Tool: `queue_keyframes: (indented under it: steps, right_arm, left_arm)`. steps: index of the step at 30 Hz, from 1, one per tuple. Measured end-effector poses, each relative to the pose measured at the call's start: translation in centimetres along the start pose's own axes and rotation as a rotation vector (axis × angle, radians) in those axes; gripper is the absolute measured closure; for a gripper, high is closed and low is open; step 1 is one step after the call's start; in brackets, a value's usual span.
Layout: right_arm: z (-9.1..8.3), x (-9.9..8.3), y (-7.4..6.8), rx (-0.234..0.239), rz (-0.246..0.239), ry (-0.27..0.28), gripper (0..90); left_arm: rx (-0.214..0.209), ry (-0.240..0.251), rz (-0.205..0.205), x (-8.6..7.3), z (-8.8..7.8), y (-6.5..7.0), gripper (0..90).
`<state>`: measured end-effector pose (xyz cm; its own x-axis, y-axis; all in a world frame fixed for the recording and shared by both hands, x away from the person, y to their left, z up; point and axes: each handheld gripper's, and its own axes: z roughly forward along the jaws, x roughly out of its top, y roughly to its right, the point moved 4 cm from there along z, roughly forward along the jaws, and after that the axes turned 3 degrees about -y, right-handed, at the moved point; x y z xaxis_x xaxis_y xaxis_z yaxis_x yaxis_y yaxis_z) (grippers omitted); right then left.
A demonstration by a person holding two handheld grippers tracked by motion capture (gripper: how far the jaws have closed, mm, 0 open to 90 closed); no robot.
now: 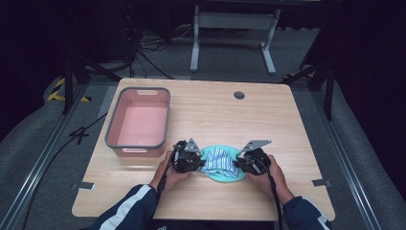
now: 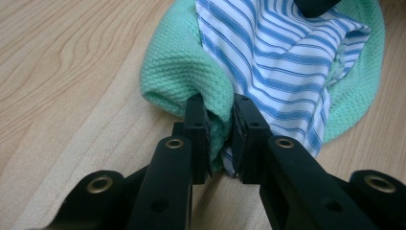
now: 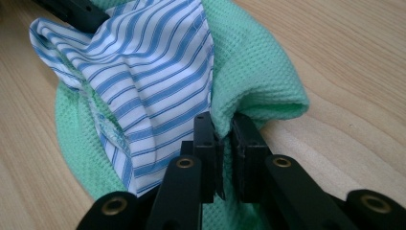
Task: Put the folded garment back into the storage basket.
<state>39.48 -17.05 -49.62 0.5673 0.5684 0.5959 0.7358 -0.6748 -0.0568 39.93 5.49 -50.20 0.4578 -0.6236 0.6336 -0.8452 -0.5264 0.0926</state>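
My left gripper (image 2: 221, 125) is clamped on the cloth bundle: pads (image 2: 197, 128) pinch a fold of the green waffle cloth (image 2: 184, 72) w/ an edge of the blue-striped cloth (image 2: 277, 57) caught in the same bite. Jaws nearly together, only fabric btwn them. My right gripper (image 3: 223, 139) does the same on the opp. side; its pads (image 3: 206, 136) squeeze a fold of the green cloth, striped cloth lying just beside and partly under the left jaw in that view.

In the high view both grippers sit at the near-middle of the wooden table (image 1: 287, 120), left gripper (image 1: 196, 162) at the bundle's left edge, right gripper (image 1: 239, 163) at its right edge, bundle (image 1: 219, 164) btwn them. My hands wrap the gripper bodies, forearms coming in from the bottom, sleeves dark w/ white stripes on the left one. Cables trail back along each wrist.

Bundle itself: green cloth lies flat-ish on the tabletop as the outer layer, roughly round outline; striped cloth is bunched on top of it, rumpled, peaks up in the middle. Both pieces touch the table only via the green one, as far as I can tell.

Pink bin w/ grey rim (image 1: 111, 125) stands to the left of the bundle, near my left gripper but not touching it. Small round grommet hole (image 1: 239, 95) in the table's far side, well apart from the cloths.
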Motion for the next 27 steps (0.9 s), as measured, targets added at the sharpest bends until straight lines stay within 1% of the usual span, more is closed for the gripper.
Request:
queue_keyframes:
  steps: [4, 8, 10, 12, 13, 18, 19, 20, 22, 24, 26, 27]
  right_arm:
    - [-0.3, 0.0, 0.1, 0.006, 0.011, 0.009, 83.0]
    - [-0.7, 0.0, 0.1, 0.005, 0.012, 0.014, 83.1]
    - [-0.9, 0.0, 0.1, 0.002, 0.015, 0.020, 83.1]
    - [-1.1, 0.1, 0.0, 0.003, 0.020, 0.027, 83.1]
    - [-1.3, 0.1, 0.0, 0.001, 0.014, 0.031, 83.2]
    - [-1.7, 0.4, -0.1, 0.002, 0.013, 0.047, 83.2]
    - [-1.9, 0.6, -0.1, 0.000, 0.007, 0.055, 83.2]
    - [-2.0, 0.6, -0.1, -0.001, 0.006, 0.058, 83.2]
    - [-2.2, 0.7, 0.0, -0.004, 0.010, 0.067, 83.2]
    - [-2.5, 0.8, 0.1, -0.010, 0.008, 0.072, 83.2]
    - [-2.7, 0.8, 0.1, -0.009, 0.006, 0.075, 83.2]
    - [-3.0, 1.0, 0.2, -0.012, 0.011, 0.088, 83.2]
  left_arm:
    - [-0.009, -0.009, 0.004, 0.1, -0.1, 0.1, 80.7]
    - [-0.005, -0.021, 0.036, 0.4, -0.2, 0.4, 81.1]
    - [-0.011, -0.013, 0.030, 0.5, -0.3, 0.5, 81.3]
    - [-0.006, -0.010, 0.042, 0.6, -0.4, 0.7, 81.3]
    - [-0.005, -0.006, 0.050, 0.7, -0.5, 0.7, 81.4]
    - [0.003, 0.004, 0.067, 1.1, -1.2, 0.6, 81.7]
    - [0.006, 0.014, 0.061, 1.3, -1.4, 0.5, 81.7]
    - [0.004, 0.012, 0.057, 1.4, -1.4, 0.5, 81.8]
    - [-0.002, 0.018, 0.060, 1.6, -1.4, 0.6, 81.9]
    - [0.004, 0.014, 0.079, 1.9, -1.6, 0.7, 81.8]
    - [0.005, 0.016, 0.083, 2.1, -1.7, 0.7, 81.8]
    - [0.005, 0.017, 0.086, 2.4, -1.9, 0.7, 81.8]
